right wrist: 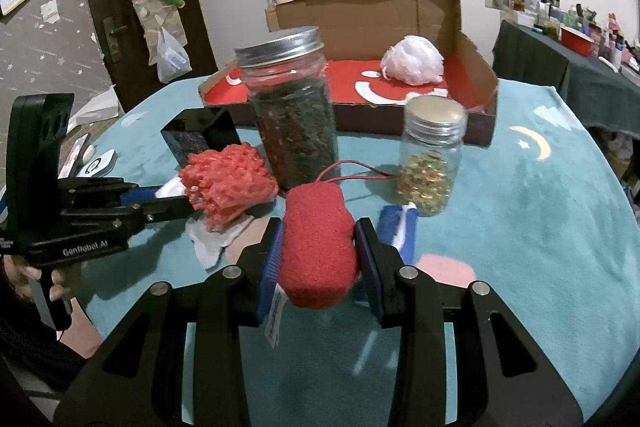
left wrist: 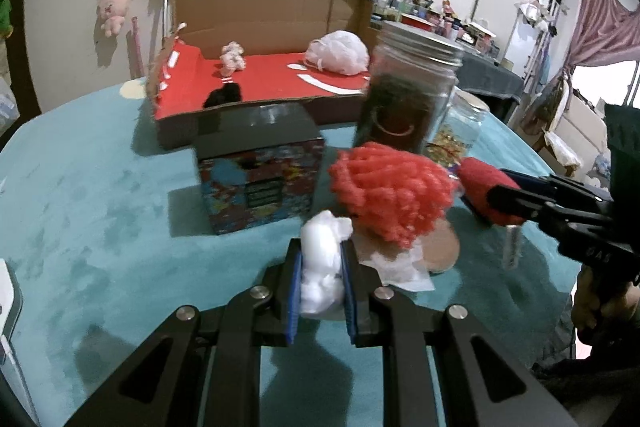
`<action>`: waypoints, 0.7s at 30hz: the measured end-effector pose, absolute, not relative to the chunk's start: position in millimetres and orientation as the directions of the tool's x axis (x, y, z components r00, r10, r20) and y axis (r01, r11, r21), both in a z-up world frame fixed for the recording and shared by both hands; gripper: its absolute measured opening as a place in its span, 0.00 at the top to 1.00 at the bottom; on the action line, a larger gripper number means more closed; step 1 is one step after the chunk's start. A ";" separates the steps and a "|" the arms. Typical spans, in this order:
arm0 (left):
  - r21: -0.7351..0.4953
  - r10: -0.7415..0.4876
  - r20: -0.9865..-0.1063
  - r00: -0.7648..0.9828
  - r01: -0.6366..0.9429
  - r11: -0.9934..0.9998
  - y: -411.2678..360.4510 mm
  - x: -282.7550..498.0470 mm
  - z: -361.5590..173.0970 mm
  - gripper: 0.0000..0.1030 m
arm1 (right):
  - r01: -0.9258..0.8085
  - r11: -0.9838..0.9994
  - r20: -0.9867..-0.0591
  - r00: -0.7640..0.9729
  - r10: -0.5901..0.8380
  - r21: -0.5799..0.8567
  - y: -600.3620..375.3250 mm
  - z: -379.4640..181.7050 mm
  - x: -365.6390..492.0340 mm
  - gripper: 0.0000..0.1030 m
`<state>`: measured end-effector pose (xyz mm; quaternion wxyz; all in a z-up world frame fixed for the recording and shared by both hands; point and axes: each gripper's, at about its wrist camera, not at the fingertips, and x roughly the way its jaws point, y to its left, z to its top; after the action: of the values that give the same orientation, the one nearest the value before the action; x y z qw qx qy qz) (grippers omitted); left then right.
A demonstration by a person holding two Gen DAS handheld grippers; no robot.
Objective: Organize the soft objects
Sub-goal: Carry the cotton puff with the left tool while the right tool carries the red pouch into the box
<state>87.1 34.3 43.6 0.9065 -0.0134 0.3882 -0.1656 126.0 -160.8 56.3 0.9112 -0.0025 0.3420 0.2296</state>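
While the left gripper (left wrist: 320,279) is squeezing a white cotton wad (left wrist: 322,259) between its blue pads, nearly closed, the right gripper (right wrist: 318,251) is clamping a red sponge (right wrist: 318,247) with its jaws partly apart. The sponge is looking coarse, porous and oblong, with a thin red cord (right wrist: 352,173) trailing forward from its far end and a white tag hanging below. The wad is looking fluffy, lumpy and crumpled. Just ahead and right of the left gripper, a coral-red mesh pouf (left wrist: 390,187) is lying bunched and curly on a white tissue. Beyond the right gripper, a tall glass jar (right wrist: 294,111) with a metal screw lid is standing upright, a small jar (right wrist: 430,159) to its right. Farther ahead, an open cardboard box (right wrist: 476,67) with a red floor is holding a pale pink pouf (right wrist: 414,61). Everything is resting on a plush teal cloth (right wrist: 540,211).
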 end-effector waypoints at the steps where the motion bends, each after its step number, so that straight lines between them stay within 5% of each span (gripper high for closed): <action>1: -0.159 -0.310 -0.699 0.644 0.282 0.946 38.6 87.2 43.9 0.82 | -0.416 0.897 -0.626 0.662 0.412 0.151 -164.3 56.5 125.7 0.66; 21: -0.116 -0.292 -0.742 0.604 0.314 0.942 110.5 129.1 39.6 0.82 | -0.329 0.826 -0.609 0.561 0.562 0.458 -273.6 42.3 172.7 0.66</action>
<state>129.1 110.5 39.6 0.8954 0.0131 0.4117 -0.1691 172.7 -273.6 42.3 0.8709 0.1479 0.3928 0.2557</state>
